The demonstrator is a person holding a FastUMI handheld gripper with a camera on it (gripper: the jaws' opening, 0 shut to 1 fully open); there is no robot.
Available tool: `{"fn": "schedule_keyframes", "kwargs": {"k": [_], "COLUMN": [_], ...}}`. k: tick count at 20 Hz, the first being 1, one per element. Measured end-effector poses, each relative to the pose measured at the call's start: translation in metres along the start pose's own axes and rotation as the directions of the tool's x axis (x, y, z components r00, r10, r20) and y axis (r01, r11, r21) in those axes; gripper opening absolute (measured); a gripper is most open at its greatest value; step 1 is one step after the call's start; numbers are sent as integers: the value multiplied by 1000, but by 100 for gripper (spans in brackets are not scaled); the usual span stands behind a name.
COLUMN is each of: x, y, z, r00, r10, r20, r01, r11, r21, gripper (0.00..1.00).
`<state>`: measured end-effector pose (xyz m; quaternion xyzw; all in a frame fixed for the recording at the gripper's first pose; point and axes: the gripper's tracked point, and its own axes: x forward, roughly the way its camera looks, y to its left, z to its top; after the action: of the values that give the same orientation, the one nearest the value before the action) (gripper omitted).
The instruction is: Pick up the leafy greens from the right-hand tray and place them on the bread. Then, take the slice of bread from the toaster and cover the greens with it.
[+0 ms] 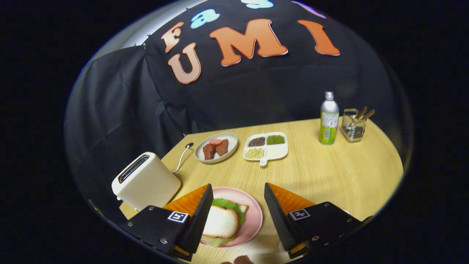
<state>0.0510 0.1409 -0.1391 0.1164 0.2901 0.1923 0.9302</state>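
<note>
The wooden table (329, 172) is evenly and warmly lit from above; the black cloth wall (256, 91) behind is left dim; a pale glow is seen at about 11 o'clock beyond the cloth. Soft shadows are cast beside the toaster (144, 181) and ahead of the gripper (238, 209), whose fingers stand wide apart; straight edges are bowed by fisheye distortion toward the rim; the bottle (328, 118) at 2 o'clock is rendered slightly soft.

The left finger of the gripper (238, 194), whose fingers stand wide apart, hides the near-left part of the pink plate (254, 216) and one edge of the bread slice (221, 222), while the leafy greens (231, 205) show merely as a fringe beneath it.
</note>
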Motion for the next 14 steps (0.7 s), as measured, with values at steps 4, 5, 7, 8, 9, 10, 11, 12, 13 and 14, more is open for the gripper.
{"fn": "schedule_keyframes", "kwargs": {"k": [4,5,7,8,9,10,11,12,13,14], "x": [-23,-27,-37,-41,-47,-51,-56,-62,-69,-76], "y": [4,8,17,20,22,23,25,27,28,29], "z": [43,51,68,76,84,91,98,106,113,120], "r00": [984,978,962,952,941,929,915,898,881,864], "r10": [-54,-54,-42,-38,-41,-47,-47,-50,-48,-52], "r20": [167,202,269,305,337,367,401,438,470,501], "r01": [70,76,75,79,89,105,117,133,147,165], "r11": [993,992,990,989,988,985,982,978,973,969], "r21": [-90,-101,-116,-123,-129,-139,-151,-161,-176,-185], "gripper": [93,94,96,97,97,97,97,97,97,97]}}
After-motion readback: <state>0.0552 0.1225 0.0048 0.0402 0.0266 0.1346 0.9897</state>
